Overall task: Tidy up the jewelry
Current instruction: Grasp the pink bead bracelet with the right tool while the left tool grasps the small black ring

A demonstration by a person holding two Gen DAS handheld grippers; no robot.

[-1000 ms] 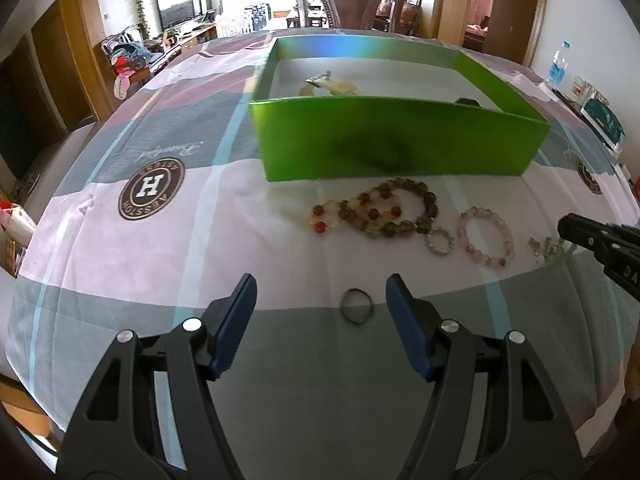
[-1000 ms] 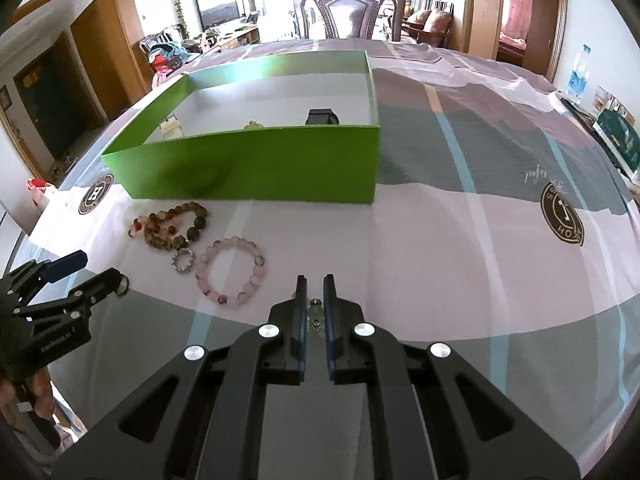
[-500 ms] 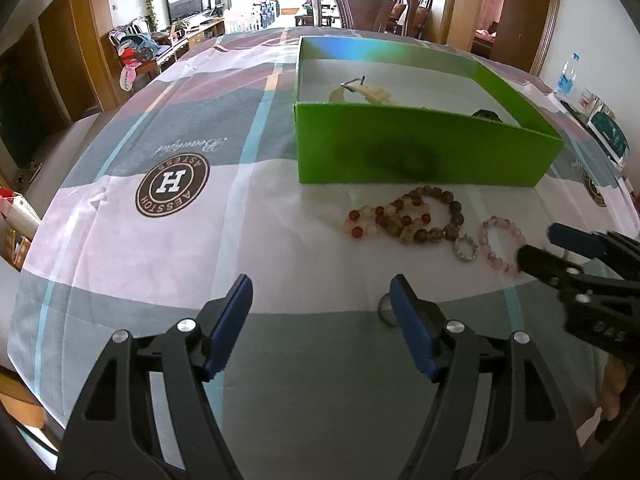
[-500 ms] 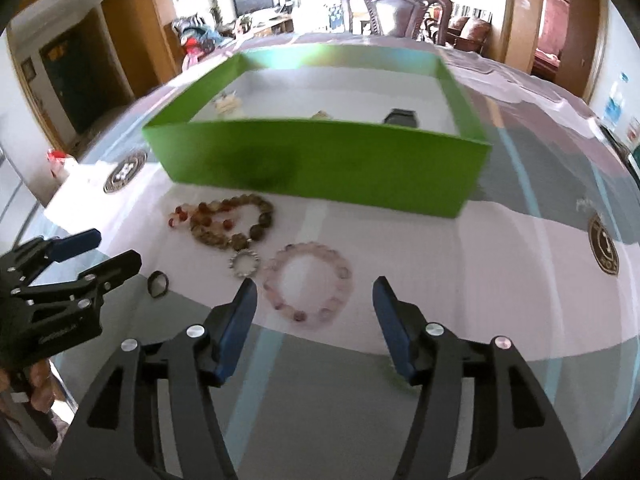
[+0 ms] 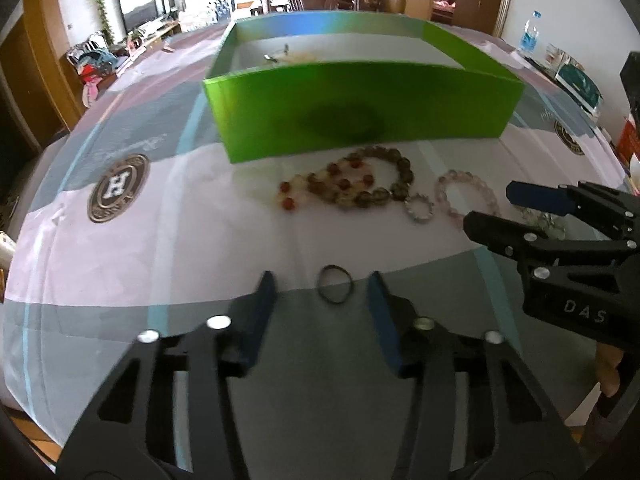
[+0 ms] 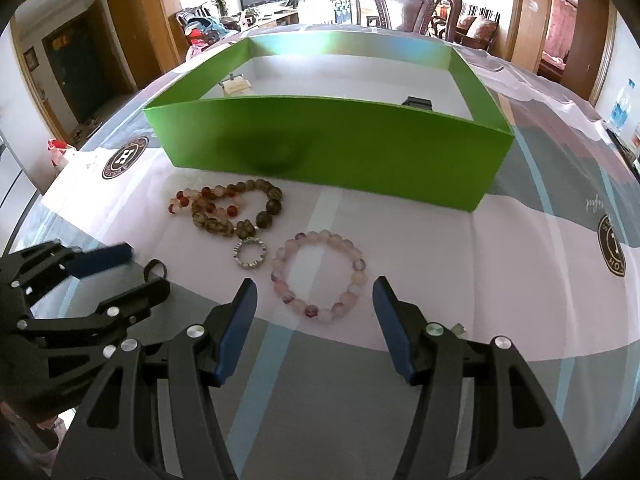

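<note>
While my left gripper closes, its jaws flank the dark ring on the tablecloth without touching it; the brown bead strand lies before the green box. From my right wrist, the right gripper stands wide and empty just short of the pink bracelet, the small silver ring beside it.

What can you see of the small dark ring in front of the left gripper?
The small dark ring is a thin, plain black band, material unclear. It lies flat on the tablecloth where the pale stripe meets the grey one, apart from the beaded bracelets. It sits between the fingers of the left gripper, which are closing; neither touches it yet. The right wrist view shows it there too.
</note>
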